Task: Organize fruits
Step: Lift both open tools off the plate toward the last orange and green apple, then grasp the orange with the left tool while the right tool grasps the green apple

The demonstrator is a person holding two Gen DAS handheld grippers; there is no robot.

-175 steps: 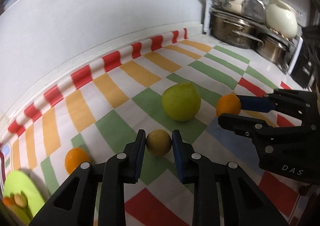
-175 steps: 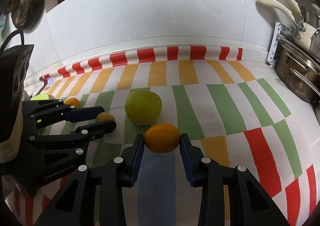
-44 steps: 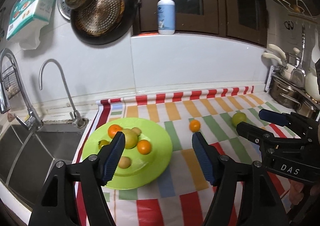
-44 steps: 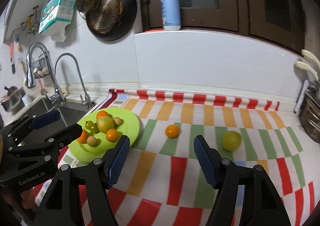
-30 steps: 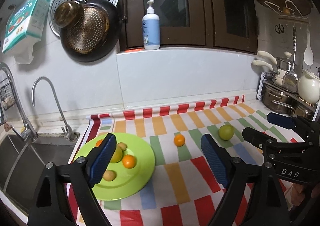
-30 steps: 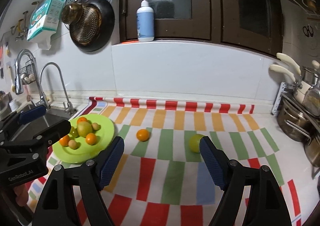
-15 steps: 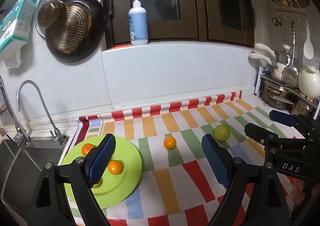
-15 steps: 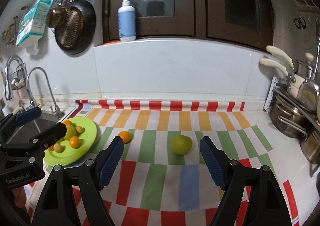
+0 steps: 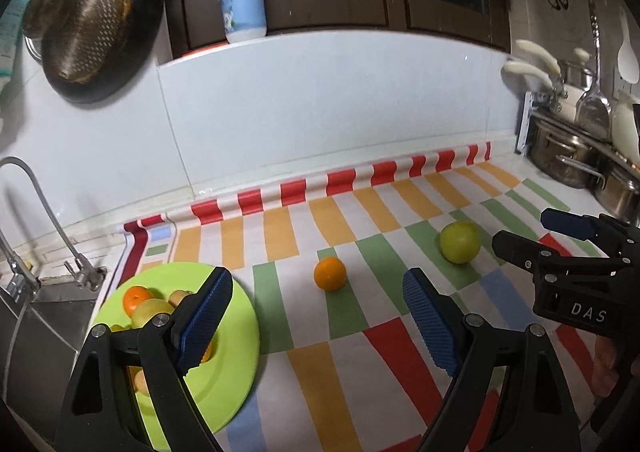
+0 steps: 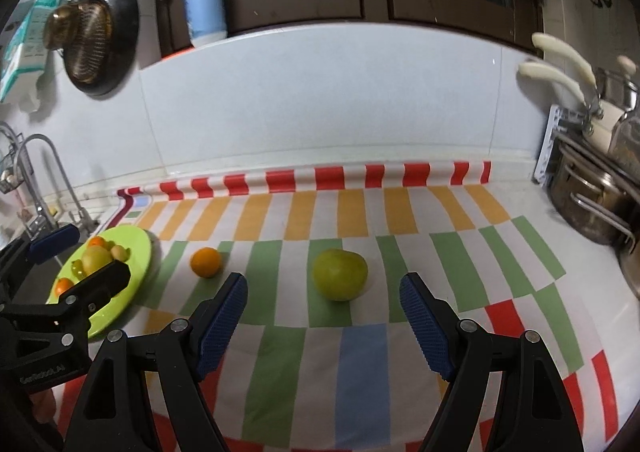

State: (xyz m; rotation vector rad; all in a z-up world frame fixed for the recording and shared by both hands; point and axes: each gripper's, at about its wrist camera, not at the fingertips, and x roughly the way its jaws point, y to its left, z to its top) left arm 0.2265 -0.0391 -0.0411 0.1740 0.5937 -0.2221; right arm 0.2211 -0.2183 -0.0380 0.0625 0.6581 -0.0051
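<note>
Both grippers wide open, empty: left gripper (image 9: 316, 316), right gripper (image 10: 322, 316). Orange (image 10: 205, 262) and green apple (image 10: 340, 274) sit mid-frame on the striped cloth; plate (image 10: 138, 252) far left. Risk: round fruit rolls if a pad nudges it off-centre.

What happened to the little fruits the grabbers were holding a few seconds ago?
Both got let go. The left gripper and right gripper are now open and empty, pulled back from the counter. More fruit now lies on the lime-green round plate. One small orange fruit and the big yellow-green round fruit still sit on the striped tablecloth.
</note>
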